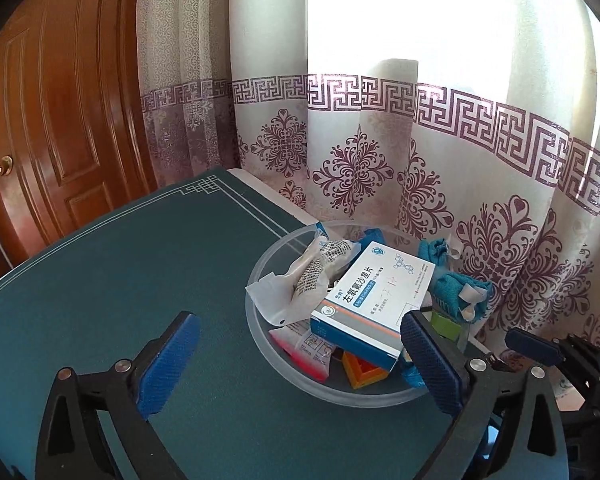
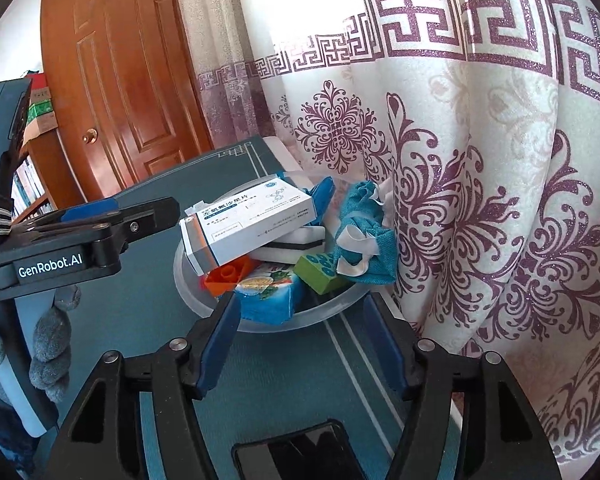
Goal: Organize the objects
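Nearby, both tongs stood spread and empty: left gripper (image 1: 300, 364), right gripper (image 2: 300, 344), before the heaped bowl (image 1: 260, 344), medicine box (image 1: 374, 294) topmost, curtain (image 1: 480, 152) crowding behind.

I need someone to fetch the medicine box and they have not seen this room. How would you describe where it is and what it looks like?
On the green table, by the patterned curtain, stands a clear round bowl heaped with small things. The medicine box lies tilted on top of the heap. It is the only flat white carton there, with blue print, beside a wrapped bandage roll and teal cloth.
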